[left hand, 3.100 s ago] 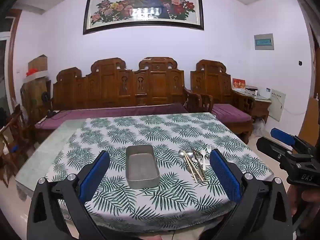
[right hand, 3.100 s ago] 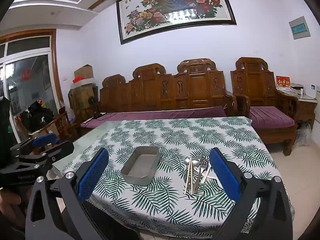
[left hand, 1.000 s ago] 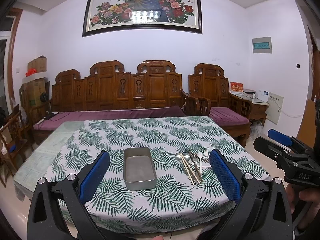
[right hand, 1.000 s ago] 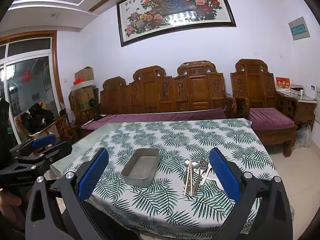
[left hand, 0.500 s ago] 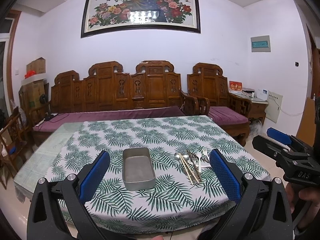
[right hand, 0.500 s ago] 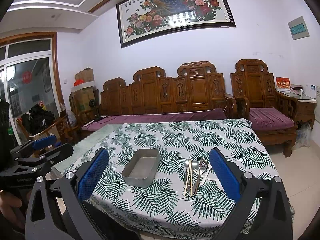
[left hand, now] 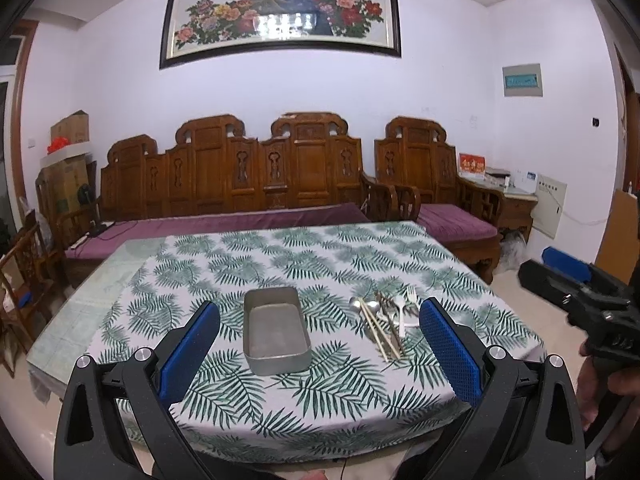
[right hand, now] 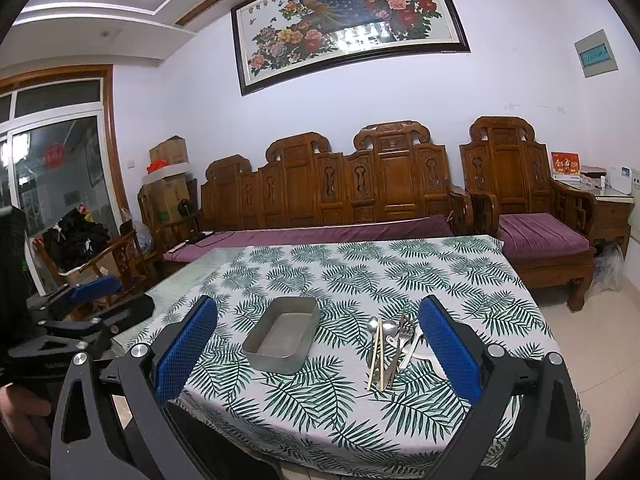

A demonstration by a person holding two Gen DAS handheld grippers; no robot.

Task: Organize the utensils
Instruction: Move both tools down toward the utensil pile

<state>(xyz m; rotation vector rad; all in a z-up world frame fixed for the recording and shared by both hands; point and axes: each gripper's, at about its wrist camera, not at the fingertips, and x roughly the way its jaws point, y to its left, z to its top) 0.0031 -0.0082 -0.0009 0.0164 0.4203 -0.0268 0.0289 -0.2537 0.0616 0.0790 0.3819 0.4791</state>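
Table: the table [left hand: 344,412], covered in a leaf-print cloth, carried everything the task needed; both tools hung above its near edge, apart from it.
Tin: the metal tin [left hand: 276,330] sat empty near the middle of the cloth, so nothing had been put away.
Cutlery: the cutlery pile [left hand: 384,320] lay loose just to the right of the tin, not touching it; spoons, forks and a pair of chopsticks could be made out, the exact count not.
Progress: by my judgement the job stood at its very start, with every piece left to move.
Left gripper: the left gripper [left hand: 318,356] was spread wide and held nothing.
Right gripper: the right gripper [right hand: 318,354] was likewise spread wide and held nothing.
Left view only: it showed the right tool from the side at the far right, and the tin's floor from above.
Right view only: it showed the window [right hand: 52,184] at the left, the left tool at the left edge, and the chopsticks [right hand: 378,356] more clearly.
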